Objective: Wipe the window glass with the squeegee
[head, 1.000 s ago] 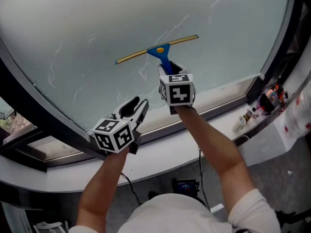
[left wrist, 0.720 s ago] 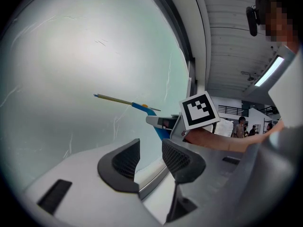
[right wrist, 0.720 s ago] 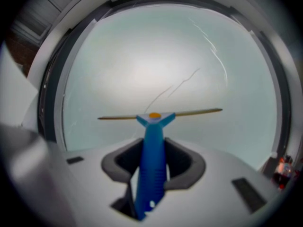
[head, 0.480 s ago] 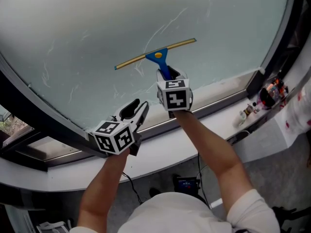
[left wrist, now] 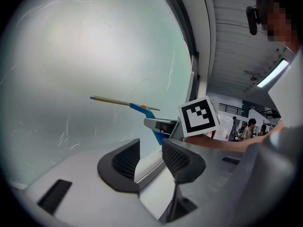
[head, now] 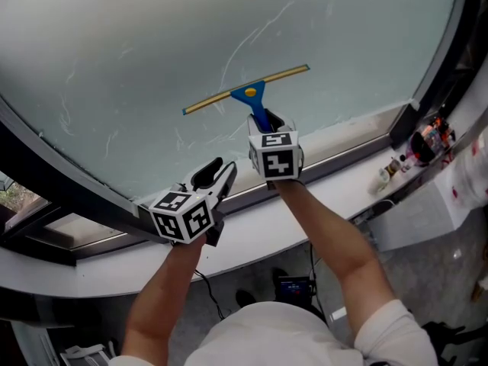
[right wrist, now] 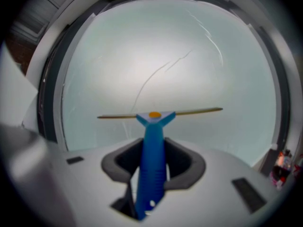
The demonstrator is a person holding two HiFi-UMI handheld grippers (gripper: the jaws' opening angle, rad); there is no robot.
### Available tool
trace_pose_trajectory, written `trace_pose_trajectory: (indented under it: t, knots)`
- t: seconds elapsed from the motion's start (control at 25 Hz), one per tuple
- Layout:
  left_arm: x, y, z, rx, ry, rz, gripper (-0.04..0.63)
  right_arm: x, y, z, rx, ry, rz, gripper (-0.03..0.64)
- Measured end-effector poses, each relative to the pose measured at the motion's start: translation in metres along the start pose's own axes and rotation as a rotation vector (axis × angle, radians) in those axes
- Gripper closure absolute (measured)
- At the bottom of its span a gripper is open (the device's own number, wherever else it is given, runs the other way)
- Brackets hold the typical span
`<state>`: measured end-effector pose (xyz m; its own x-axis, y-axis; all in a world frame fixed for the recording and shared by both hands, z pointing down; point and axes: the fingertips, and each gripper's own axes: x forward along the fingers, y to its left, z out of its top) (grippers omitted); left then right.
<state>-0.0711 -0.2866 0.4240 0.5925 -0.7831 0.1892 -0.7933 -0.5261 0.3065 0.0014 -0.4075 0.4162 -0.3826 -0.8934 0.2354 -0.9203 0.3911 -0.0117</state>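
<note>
**A:** Where is the squeegee (head: 250, 90) just now?

**B:** Up against the window glass (head: 152, 36), a little above the middle of the head view. Its yellow blade looks to be lying on the pane, tilted so the right end sits higher than the left. The blue handle runs down into the right hand-held gripper (head: 268, 122), whose jaws are clamped on either side of it; the right gripper view shows that grip plainly.

**A:** And the other one?

**B:** The left hand-held gripper (head: 219, 175) hovers at the lower left of centre, near the dark frame (head: 53, 170) and above the white sill (head: 252, 231). Its jaws stand apart with nothing between them. It takes no part in the job.

**A:** So which step is this?

**B:** I judge it a wiping stroke under way on the lower part of the pane. White streaks (head: 252, 40) show above the blade and off to the left, so much of the glass seems left to do.

**A:** What does the next move call for?

**B:** Even pressure along the whole blade, I'd say, with the tilt levelled so neither end lifts off. Then a steady pull across or down toward the sill, overlapping the streaked patches. The grip must stay firm, since the slim handle could twist between the jaws.
</note>
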Motion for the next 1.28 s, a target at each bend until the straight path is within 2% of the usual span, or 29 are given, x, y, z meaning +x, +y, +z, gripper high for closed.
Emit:
trace_pose_trajectory:
  t: [0.56, 0.84, 1.28]
  knots:
    - [0.006, 0.004, -0.029, -0.025, 0.053, 0.006, 0.428, 0.010, -0.008, -0.053, 0.027, 0.053, -0.003, 0.465]
    - [0.005, 0.006, -0.043, -0.037, 0.074, 0.014, 0.430, 0.014, -0.010, -0.078, 0.000, 0.097, -0.002, 0.465]
    - [0.008, 0.011, -0.063, -0.059, 0.106, 0.022, 0.429, 0.021, -0.012, -0.101, -0.034, 0.110, -0.011, 0.465]
